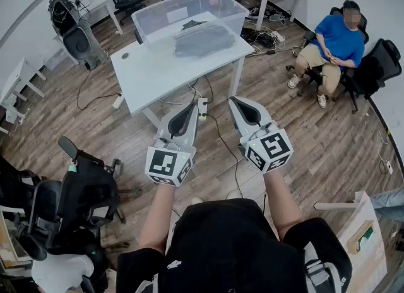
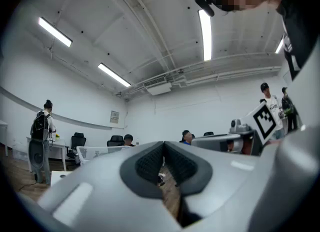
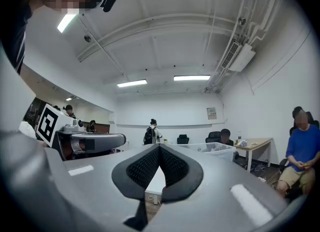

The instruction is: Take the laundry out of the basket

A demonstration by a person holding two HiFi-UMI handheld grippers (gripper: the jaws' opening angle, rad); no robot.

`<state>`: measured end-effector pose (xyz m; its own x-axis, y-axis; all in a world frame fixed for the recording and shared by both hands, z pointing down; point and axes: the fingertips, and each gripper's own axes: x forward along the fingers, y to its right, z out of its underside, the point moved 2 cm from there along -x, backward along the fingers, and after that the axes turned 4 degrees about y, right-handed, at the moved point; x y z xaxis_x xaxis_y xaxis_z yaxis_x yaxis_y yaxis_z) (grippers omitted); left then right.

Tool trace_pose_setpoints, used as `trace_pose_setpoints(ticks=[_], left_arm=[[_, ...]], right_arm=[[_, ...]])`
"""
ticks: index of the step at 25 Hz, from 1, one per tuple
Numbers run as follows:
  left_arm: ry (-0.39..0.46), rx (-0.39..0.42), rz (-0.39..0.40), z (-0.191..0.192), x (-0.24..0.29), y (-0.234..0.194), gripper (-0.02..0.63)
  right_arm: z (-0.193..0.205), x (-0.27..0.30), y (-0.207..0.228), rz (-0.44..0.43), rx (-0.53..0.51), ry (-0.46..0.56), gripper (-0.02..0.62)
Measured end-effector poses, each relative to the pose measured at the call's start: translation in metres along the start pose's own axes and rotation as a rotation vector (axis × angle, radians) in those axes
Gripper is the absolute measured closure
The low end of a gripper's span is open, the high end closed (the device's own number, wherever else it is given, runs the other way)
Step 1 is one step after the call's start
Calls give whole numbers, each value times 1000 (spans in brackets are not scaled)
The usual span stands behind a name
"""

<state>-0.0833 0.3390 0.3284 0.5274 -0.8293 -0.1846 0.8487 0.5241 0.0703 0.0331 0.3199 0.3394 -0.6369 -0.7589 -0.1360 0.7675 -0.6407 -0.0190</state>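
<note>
Looking down from the head view, both grippers are held out in the middle of the frame, side by side. The left gripper [image 1: 194, 105] has its jaws pressed together with nothing between them; its own view shows the dark ribbed pads meeting in a thin seam. It's the same on the right gripper [image 1: 235, 100]: jaws closed and empty, pads touching at the tip.

At top centre sits the basket [image 1: 149, 20], a clear plastic tub with tall see-through walls. It stands on the far part of a white surface [image 1: 151, 74], well apart from both grippers. Inside lies the laundry [image 1: 203, 39], a dark grey heap, crumpled and folded over itself. It lies low on the bottom, toward the right side of the tub (a smaller dark piece shows just behind it, too small to tell what it is).

In the right gripper view the tub appears pale and translucent just right of the closed jaws.

Round the edges, a cable [image 1: 221, 137] runs across the wooden floor between the two grippers. A seated person in a blue shirt [image 1: 341, 36] is at upper right, and a black office chair [image 1: 69, 200] sits at lower left.
</note>
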Motion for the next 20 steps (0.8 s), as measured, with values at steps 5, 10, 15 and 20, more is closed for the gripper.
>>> trace_pose_setpoints(ticks=[5,10,15,20], left_arm=[[3,4,4,0,5,5,598],[1,5,7,-1,7,9,598],[-2,3,6,1,11,11,598],[-9,-2,8,5,13,15,598]], right_arm=[[0,-2,4,-4,1,3,597],[-3,-3,7,-1,-1,7,595],[-2,-4,12,1,4,6,595],[2,-8,16,1,29,1,595]])
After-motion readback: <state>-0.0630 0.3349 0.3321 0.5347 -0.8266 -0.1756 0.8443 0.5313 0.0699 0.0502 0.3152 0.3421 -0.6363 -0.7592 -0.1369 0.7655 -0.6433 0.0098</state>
